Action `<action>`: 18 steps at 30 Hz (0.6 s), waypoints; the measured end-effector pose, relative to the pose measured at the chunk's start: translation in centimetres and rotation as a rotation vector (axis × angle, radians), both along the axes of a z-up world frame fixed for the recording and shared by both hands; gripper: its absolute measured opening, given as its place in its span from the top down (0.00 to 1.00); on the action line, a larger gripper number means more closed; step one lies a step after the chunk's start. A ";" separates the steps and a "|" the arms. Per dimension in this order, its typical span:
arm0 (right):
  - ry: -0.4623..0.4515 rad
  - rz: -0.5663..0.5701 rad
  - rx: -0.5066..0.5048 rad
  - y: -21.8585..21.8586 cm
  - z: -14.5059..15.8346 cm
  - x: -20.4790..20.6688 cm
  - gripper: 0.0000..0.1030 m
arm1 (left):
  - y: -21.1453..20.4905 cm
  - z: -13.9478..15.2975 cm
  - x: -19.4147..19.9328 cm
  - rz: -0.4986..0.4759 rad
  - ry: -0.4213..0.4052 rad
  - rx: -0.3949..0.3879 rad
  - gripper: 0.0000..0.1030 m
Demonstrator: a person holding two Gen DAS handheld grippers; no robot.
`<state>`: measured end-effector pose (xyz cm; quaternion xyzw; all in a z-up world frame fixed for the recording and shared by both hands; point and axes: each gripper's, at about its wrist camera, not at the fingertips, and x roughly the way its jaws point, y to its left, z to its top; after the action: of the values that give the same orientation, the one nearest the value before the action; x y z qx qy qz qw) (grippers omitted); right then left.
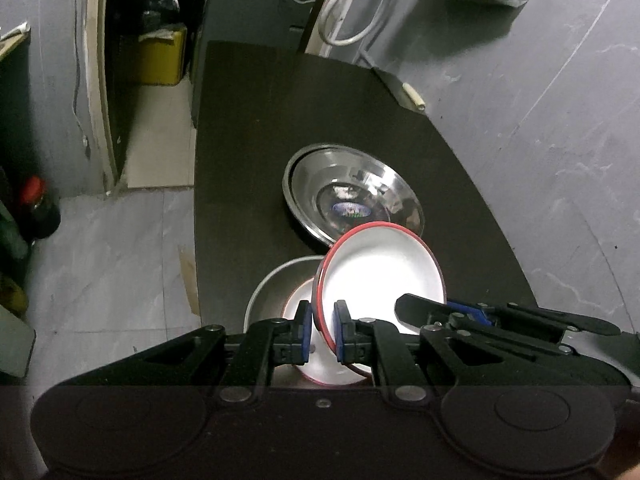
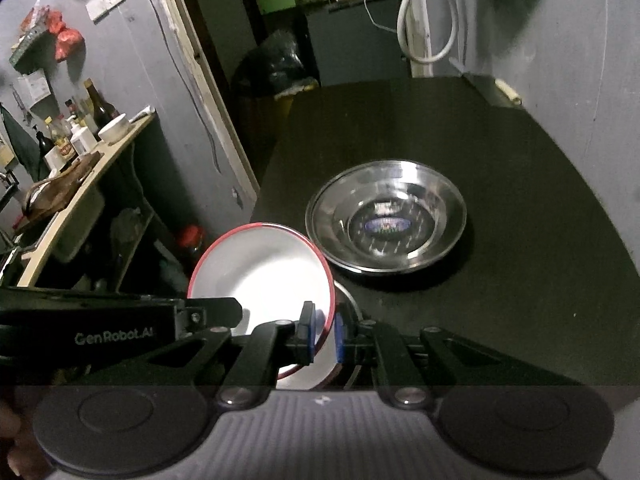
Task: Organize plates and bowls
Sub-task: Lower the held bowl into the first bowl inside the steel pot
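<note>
Both the left gripper [image 1: 323, 330] and the right gripper [image 2: 323, 332] pinch opposite rims of the red-rimmed white bowl [image 1: 380, 276], tilted near the tabletop's [image 1: 248, 152] front edge, probably for stacking.

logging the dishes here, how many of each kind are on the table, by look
steel bowls: 2, the wide bowl and a grey one under the white ones
white red-rimmed bowls: 2, the held bowl, gripped at its rim by both the left tongs and the right tongs, and another below it
total: 4
</note>
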<state>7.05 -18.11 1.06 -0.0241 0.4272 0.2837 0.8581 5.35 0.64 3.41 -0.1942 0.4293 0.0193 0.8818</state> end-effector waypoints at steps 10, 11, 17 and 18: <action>0.060 0.002 -0.005 0.0 -0.9 0.9 0.90 | 0.3 -0.9 0.9 0.011 0.051 -0.019 0.89; 0.067 0.001 -0.006 0.1 -1.0 1.0 0.90 | 0.3 -1.1 0.9 0.012 0.055 -0.022 0.89; 0.083 -0.001 -0.014 0.1 -1.4 1.3 0.90 | 0.4 -1.5 1.3 0.023 0.073 -0.030 0.89; 0.088 -0.001 -0.015 0.1 -1.5 1.4 0.90 | 0.4 -1.6 1.4 0.025 0.076 -0.034 0.88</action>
<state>8.42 -18.00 -0.42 -0.0176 0.4667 0.2807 0.8385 6.71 1.06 1.80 -0.2139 0.4603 0.0305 0.8611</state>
